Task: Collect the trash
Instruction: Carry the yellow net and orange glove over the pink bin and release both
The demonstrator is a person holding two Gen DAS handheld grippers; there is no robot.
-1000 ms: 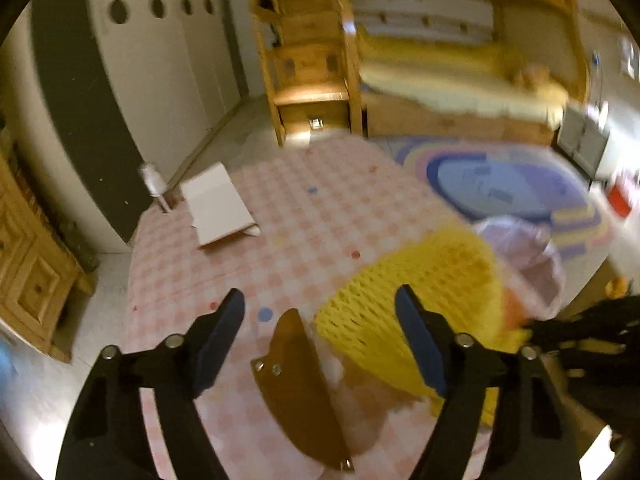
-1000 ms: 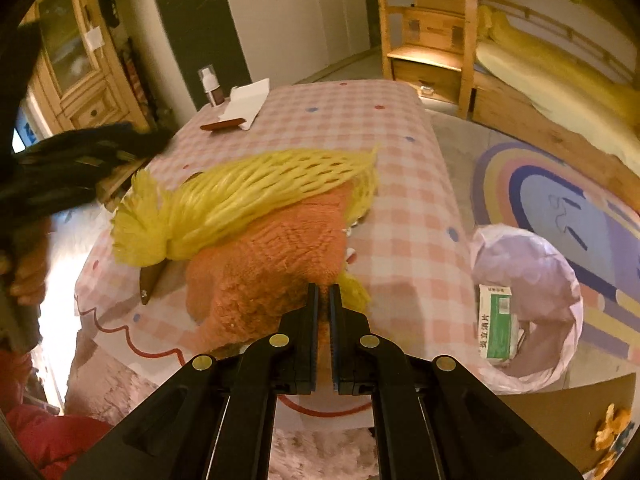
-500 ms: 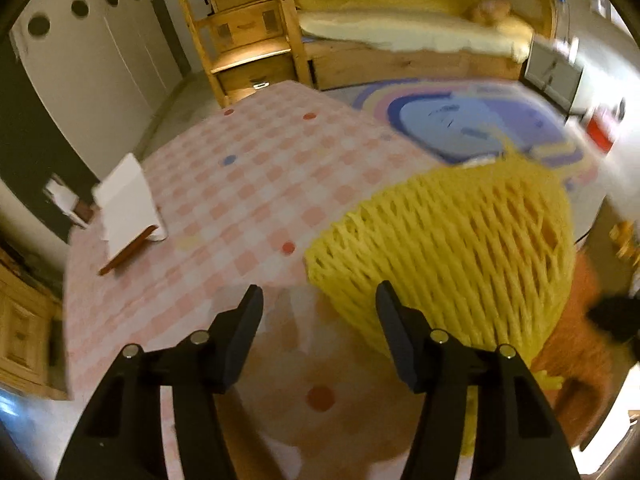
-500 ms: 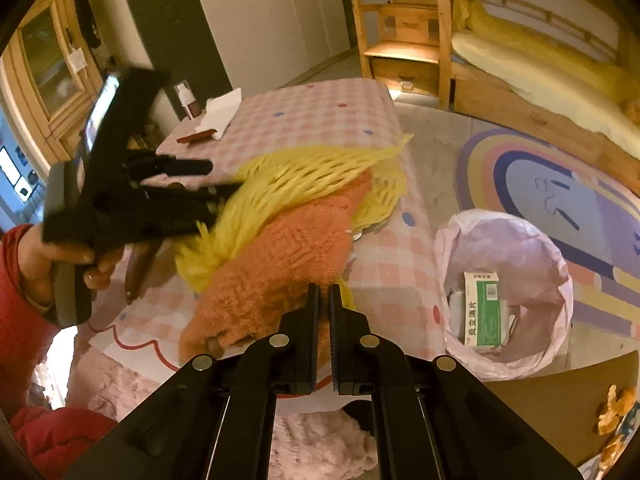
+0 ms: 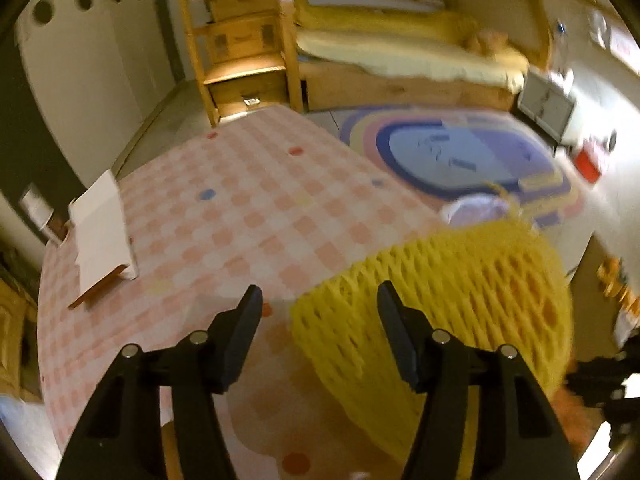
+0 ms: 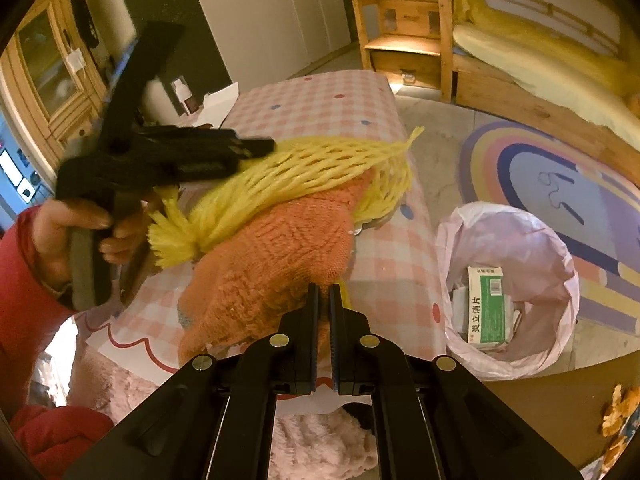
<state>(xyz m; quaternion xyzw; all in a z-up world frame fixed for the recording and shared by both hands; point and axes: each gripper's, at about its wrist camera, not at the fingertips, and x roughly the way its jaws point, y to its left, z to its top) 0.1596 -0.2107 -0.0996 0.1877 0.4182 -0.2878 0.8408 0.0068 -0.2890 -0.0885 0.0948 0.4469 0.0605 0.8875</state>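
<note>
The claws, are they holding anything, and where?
The right claw is shut on the near edge of the orange cloth. The left claw is open around the end of the yellow foam net, not gripping.

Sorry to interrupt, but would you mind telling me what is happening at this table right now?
A person is clearing trash with a gripper in each hand. The right gripper is shut on an orange knitted cloth with a yellow foam net draped over it, lifted above the checked table. The left gripper has just been closing its jaws around the net's edge, without pressing on it yet. A lined bin beside the table already holds a green box.
</note>
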